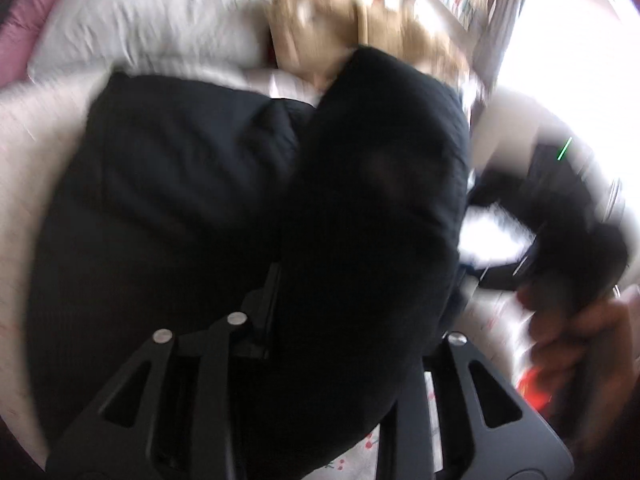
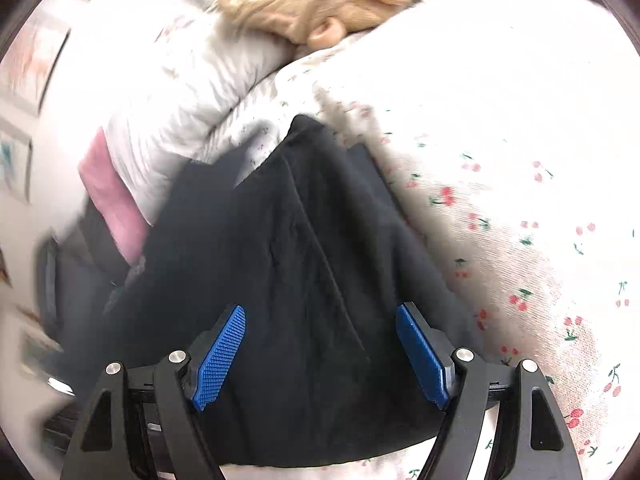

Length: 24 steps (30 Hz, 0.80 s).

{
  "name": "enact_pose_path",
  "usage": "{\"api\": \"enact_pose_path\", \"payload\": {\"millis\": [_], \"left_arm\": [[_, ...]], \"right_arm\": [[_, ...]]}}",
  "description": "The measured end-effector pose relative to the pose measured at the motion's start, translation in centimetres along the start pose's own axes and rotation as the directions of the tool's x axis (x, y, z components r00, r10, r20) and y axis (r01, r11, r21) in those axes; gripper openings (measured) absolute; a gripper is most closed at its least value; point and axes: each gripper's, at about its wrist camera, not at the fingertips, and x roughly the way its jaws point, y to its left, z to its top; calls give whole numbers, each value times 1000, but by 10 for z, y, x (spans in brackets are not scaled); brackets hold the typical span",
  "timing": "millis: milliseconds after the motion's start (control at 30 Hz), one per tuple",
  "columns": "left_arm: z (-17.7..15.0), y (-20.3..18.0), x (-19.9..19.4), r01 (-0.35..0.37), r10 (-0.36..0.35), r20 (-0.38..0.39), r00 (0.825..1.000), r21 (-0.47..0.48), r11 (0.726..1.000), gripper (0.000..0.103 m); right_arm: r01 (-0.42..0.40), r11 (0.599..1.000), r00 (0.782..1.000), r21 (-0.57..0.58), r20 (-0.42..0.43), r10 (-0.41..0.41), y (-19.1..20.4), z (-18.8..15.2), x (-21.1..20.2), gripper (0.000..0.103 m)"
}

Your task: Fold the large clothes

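Right wrist view: the right gripper [image 2: 320,354], blue pads [image 2: 220,356] spread wide apart, hangs above a black garment [image 2: 288,264] lying on the cherry-print bedsheet [image 2: 520,208]. Left wrist view: garment folds hide the left gripper [image 1: 320,316] fingertips; its grip cannot be judged. No legible writing appears.

Bright window [image 1: 560,40] glare (blown white), heavy motion blur, fisheye-warped edges.

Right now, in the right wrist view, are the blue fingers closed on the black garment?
No, the right gripper stands open, its blue fingers wide apart above the black garment, pinching no fabric.
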Motion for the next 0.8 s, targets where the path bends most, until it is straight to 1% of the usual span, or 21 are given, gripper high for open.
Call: {"api": "enact_pose_path", "payload": {"millis": [33,67,100,133,167,200,233,300,333,400,433,467,500,567,600,633,700,733,767,800], "left_arm": [[-6,-3,8,-14,14,-4,1000,36,999,30],[-12,-10,7,-39,36,27,999,108,993,32],[-14,-14,6,-49,45,32,998,153,987,39],[-14,-18,1,-33,30,21,999,194,980,52],[-14,-20,-3,-6,6,0,1000,215,977,60],[-14,-24,-9,28,-22,-30,999,238,971,73],[-14,-29,-19,76,-59,-72,996,270,960,81],[-18,-42,-36,149,-105,-143,984,343,927,83],[-20,-45,-47,167,-106,-173,979,389,906,83],[-23,-44,-65,164,-83,-194,977,445,880,83],[-23,-42,-73,157,-72,-196,978,463,872,83],[-20,-37,-82,146,-59,-196,979,468,872,83],[-16,-28,-89,140,-57,-194,979,453,881,83],[-4,-6,-95,134,-73,-169,983,384,913,83],[-2,4,-98,128,-79,-151,985,343,931,83],[4,22,-103,106,-73,-127,989,278,955,83],[14,42,-100,37,-17,-110,994,177,984,83],[17,51,-95,2,13,-106,994,138,990,83],[22,65,-95,-33,41,-92,995,88,996,83],[26,80,-96,-54,57,-72,996,36,998,83]], "right_arm": [[-19,1000,1000,8,-3,19,-2,0,-1,79],[-28,1000,1000,7,-8,28,-1,0,-1,79],[-36,999,999,4,-19,37,0,1,0,79],[-45,999,999,4,-27,45,0,1,2,80],[-64,998,997,7,-38,64,2,3,3,80],[-87,996,995,16,-50,88,3,5,6,81],[-109,994,992,28,-58,110,3,4,4,83],[-141,988,986,56,-77,145,3,5,9,83],[-152,986,983,69,-91,158,3,6,12,83],[-162,984,979,73,-117,169,6,4,16,83],[-155,986,978,66,-128,163,7,1,14,84],[-145,988,978,57,-141,152,11,-2,14,84],[-132,990,977,42,-162,138,14,-5,16,84],[-122,992,971,19,-203,124,17,-14,19,84],[-117,993,967,5,-225,115,18,-18,21,84],[-111,994,963,-8,-246,106,19,-23,25,84],[-102,994,959,-42,-270,87,26,-30,36,83],[-96,993,962,-65,-262,76,30,-32,41,80],[-89,991,968,-103,-244,62,35,-34,42,59],[-58,982,977,-182,-211,19,49,-33,46,48]]}}
